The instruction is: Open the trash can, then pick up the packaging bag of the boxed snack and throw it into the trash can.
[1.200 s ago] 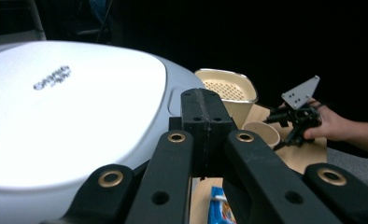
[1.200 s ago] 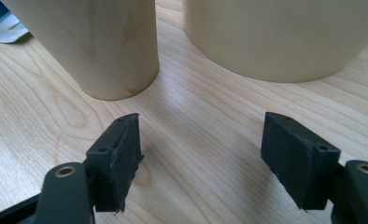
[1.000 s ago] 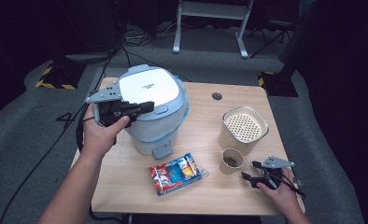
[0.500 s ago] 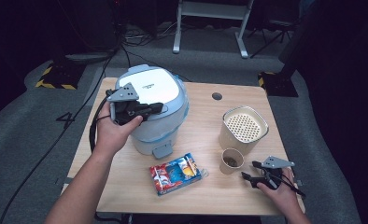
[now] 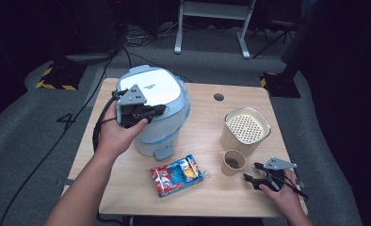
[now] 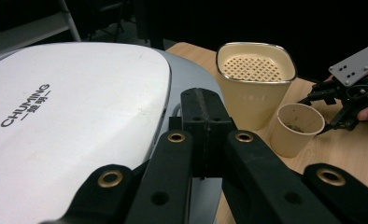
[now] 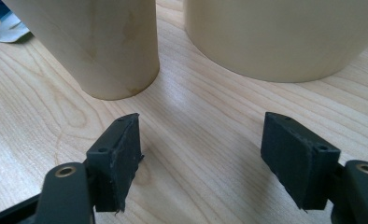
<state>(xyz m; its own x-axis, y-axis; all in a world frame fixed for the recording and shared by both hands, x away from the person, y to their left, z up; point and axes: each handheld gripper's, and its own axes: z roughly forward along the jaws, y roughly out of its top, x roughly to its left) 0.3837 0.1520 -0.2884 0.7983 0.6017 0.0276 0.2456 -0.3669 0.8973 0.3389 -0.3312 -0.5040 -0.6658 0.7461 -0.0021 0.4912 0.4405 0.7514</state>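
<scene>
My left gripper (image 6: 203, 135) sits jaws together over the rice cooker (image 5: 157, 101) lid. My right gripper (image 7: 210, 158) rests on the table (image 7: 196, 116), jaws apart and empty — paper cup (image 7: 98, 42) just ahead of its left jaw.

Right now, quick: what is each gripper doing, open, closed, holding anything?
Left gripper: closed, empty, over the rice cooker lid.
Right gripper: open, empty, low over the table by the paper cup.
</scene>
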